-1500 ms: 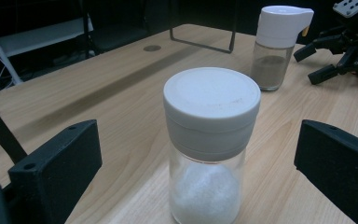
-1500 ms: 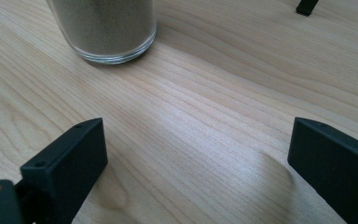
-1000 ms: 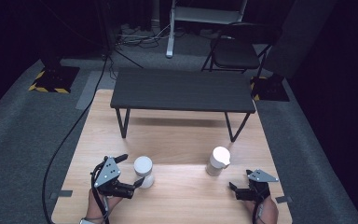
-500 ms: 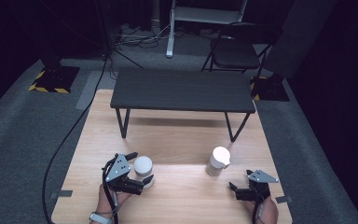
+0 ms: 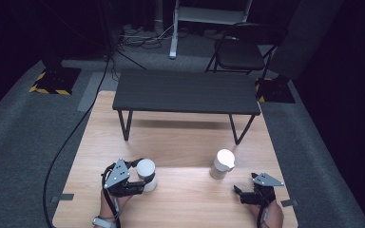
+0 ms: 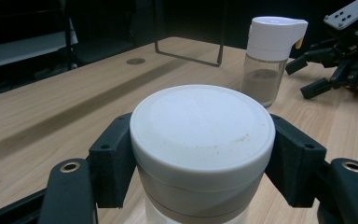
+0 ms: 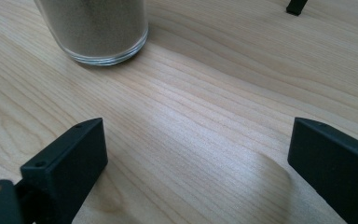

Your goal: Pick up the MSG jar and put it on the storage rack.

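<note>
A white-lidded jar (image 5: 146, 167) (image 6: 200, 126) stands near the front left of the wooden table (image 5: 185, 204). My left gripper (image 5: 143, 177) (image 6: 200, 168) has just been closing and is now shut on it, with a pad pressed against each side below the lid. A glass shaker with a white spouted cap (image 5: 222, 164) (image 6: 270, 60) (image 7: 98, 28), holding brownish powder, stands to the right of it. My right gripper (image 5: 240, 194) (image 7: 196, 149) (image 6: 298, 80) rests low on the table just short of the shaker, open, with bare wood between its jaws.
A low dark bench (image 5: 185, 92) stands across the far half of the table on thin metal legs (image 7: 296, 5). Behind the table are a folding chair (image 5: 242, 52) and floor cables (image 5: 76, 128). The table's front edge is close behind both hands.
The left gripper moved right up to the white-lidded jar, and its jaws went from wide apart to clamped on the jar. The right gripper kept still.
</note>
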A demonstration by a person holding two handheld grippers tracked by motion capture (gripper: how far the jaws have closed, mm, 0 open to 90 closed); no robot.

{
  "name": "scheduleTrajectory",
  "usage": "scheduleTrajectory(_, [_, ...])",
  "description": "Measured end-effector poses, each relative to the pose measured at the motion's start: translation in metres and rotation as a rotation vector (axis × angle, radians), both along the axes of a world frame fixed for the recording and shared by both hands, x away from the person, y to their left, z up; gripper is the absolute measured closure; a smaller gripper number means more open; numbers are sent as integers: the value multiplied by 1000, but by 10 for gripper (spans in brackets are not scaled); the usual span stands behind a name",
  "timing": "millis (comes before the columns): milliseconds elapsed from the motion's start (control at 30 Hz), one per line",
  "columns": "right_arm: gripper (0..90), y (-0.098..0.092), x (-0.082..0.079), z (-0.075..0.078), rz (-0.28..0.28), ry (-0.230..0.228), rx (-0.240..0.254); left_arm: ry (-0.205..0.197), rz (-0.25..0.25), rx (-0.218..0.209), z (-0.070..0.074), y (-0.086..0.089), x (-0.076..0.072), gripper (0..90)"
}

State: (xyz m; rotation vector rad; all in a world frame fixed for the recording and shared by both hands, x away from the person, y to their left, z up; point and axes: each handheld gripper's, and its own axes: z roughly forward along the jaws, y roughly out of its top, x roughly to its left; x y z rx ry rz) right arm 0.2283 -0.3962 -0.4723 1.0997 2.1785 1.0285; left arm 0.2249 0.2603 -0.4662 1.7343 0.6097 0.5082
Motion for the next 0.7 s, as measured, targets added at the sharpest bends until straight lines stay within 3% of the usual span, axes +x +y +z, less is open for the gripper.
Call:
scheduleTrajectory(500, [43, 1, -2, -1, 4, -9, -7, -34, 21, -45, -15, -1, -6, 331])
scheduleTrajectory(700, [43, 1, -2, -1, 5, -10, -8, -30, 44, -50, -15, -5, -10, 332])
